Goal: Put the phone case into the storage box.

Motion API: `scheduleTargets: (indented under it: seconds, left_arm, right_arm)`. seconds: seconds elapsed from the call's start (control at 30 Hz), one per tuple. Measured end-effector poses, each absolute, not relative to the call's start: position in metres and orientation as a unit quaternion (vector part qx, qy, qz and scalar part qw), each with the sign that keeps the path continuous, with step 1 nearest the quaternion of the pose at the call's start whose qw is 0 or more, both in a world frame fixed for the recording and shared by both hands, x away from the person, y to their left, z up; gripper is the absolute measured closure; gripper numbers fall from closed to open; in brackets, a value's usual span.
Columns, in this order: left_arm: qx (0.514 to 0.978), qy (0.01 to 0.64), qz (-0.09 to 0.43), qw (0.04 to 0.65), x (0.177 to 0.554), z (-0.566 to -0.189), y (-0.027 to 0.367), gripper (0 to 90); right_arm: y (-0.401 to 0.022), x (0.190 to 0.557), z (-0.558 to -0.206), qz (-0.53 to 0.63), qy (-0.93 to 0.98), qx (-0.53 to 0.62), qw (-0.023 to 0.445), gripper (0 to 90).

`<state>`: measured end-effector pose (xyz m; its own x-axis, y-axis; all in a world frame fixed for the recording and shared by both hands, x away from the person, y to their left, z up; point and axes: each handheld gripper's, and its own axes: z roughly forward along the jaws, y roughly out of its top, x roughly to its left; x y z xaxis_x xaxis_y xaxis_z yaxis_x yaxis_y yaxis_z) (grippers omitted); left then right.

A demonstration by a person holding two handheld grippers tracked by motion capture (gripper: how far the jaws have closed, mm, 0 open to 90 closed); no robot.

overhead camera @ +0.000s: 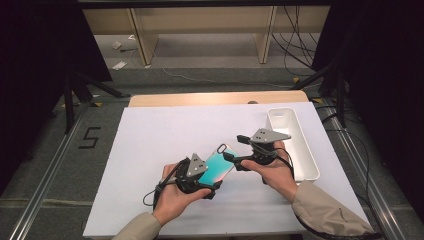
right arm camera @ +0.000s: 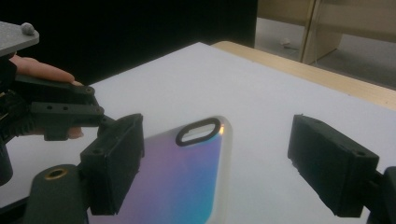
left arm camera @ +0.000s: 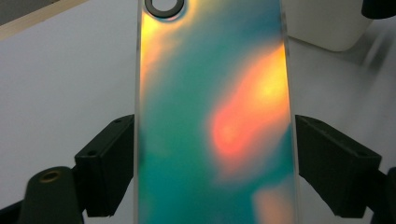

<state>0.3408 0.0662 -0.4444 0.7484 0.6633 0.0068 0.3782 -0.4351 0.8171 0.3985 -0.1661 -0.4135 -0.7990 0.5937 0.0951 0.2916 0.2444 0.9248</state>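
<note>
An iridescent teal-and-orange phone case with an oval camera cut-out is held a little above the white table sheet. My left gripper is shut on its lower part; in the left gripper view both black jaws press on the long edges of the case. My right gripper is at the case's upper end. In the right gripper view its jaws stand wide apart around the cut-out end of the case, the left jaw next to one edge, the right jaw well off it.
A long white tray lies on the right side of the sheet, just behind my right hand. The wooden table edge runs along the back. Cables trail from both grippers toward the front edge.
</note>
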Motion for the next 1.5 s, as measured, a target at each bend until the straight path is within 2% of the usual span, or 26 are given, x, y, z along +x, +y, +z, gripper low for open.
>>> scheduleTargets:
  seconds: [0.77,1.5]
  left_arm:
    - [0.833,0.303,0.166,0.432,0.339,-0.444,0.062,16.8]
    - [0.834,0.303,0.164,0.432,0.338,-0.444,0.061,16.8]
  right_arm:
    - [-0.157,0.404,-0.423,0.542,0.778,0.299,0.107,27.6]
    - [-0.156,0.409,-0.429,0.541,0.770,0.332,0.061,49.4]
